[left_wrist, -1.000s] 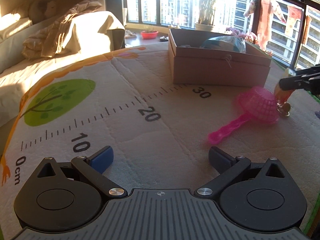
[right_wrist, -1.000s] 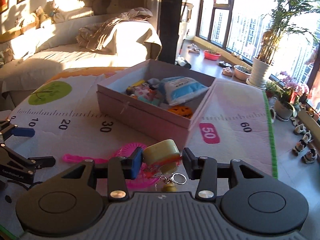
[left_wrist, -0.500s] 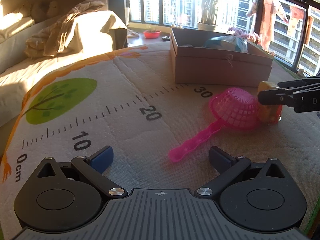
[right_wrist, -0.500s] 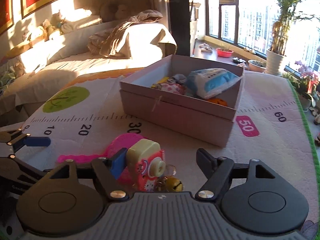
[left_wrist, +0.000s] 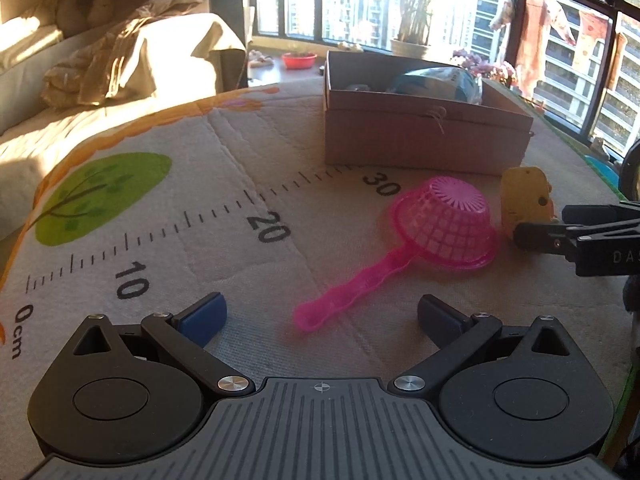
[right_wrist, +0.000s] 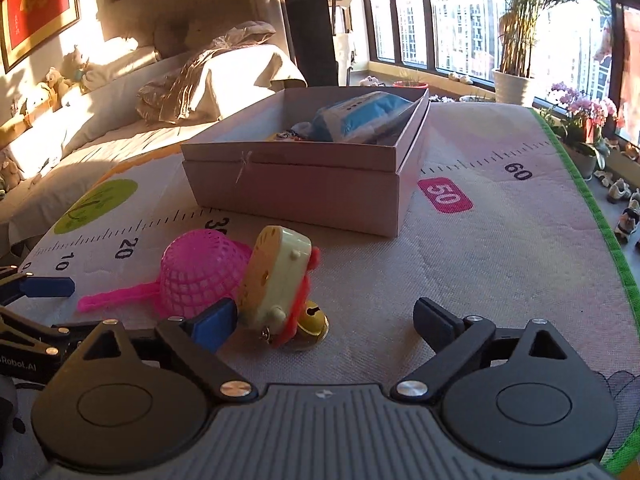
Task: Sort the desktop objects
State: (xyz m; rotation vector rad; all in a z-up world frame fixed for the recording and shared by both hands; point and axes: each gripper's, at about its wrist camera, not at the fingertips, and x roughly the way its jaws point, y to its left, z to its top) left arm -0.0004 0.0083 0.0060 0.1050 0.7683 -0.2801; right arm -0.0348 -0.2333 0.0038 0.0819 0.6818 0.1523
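Note:
A pink plastic strainer (left_wrist: 442, 226) lies upside down on the ruler mat (left_wrist: 168, 216), its handle pointing at my left gripper (left_wrist: 320, 316), which is open and empty just short of the handle tip. A yellow toy camera keychain (right_wrist: 278, 284) with a gold bell (right_wrist: 314, 320) lies tilted on the mat against the strainer (right_wrist: 200, 276). My right gripper (right_wrist: 324, 320) is open around it, the left finger touching the toy. The toy also shows in the left wrist view (left_wrist: 526, 196). The open cardboard box (right_wrist: 304, 176) holds a blue packet (right_wrist: 360, 116) and other items.
The box (left_wrist: 424, 132) stands behind the strainer near the 30 mark. A sofa with a blanket (left_wrist: 120, 68) lies beyond the mat's left edge. The mat's green edge (right_wrist: 600, 220) runs along the right, with potted plants (right_wrist: 580, 120) and windows beyond.
My right gripper opened and let go of the yellow toy, which now lies on the mat beside the strainer. The strainer shifted toward my left gripper.

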